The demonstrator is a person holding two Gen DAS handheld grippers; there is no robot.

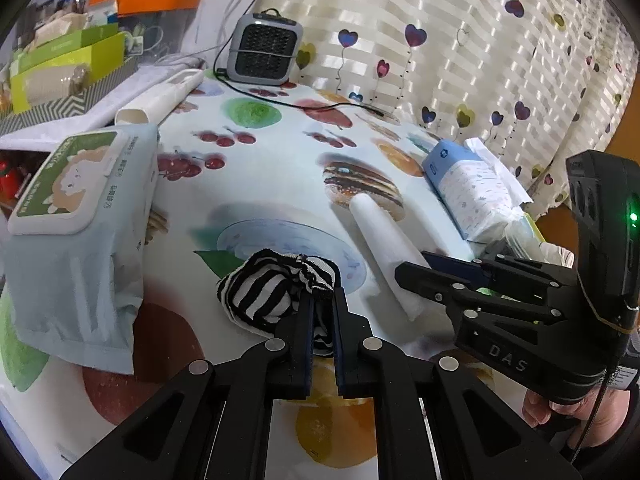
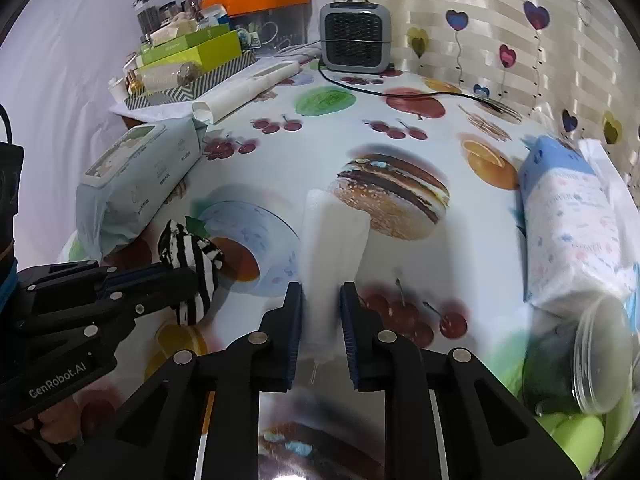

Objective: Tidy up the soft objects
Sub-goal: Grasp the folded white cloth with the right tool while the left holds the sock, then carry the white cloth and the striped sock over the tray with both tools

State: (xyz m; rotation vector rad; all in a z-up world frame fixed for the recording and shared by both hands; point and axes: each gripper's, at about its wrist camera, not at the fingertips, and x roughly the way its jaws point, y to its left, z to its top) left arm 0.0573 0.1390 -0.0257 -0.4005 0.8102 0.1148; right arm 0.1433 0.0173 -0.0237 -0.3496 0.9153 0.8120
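My left fingers (image 1: 323,300) pinch the soft striped sock (image 1: 264,292); my right fingers (image 2: 320,300) clamp the limp white roll (image 2: 334,240) low.

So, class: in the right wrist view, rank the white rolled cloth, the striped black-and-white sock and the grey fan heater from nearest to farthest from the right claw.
1. White rolled cloth: between the right claw's pads.
2. Striped black-and-white sock: left, in the left claw.
3. Grey fan heater: far table edge, by the curtain.
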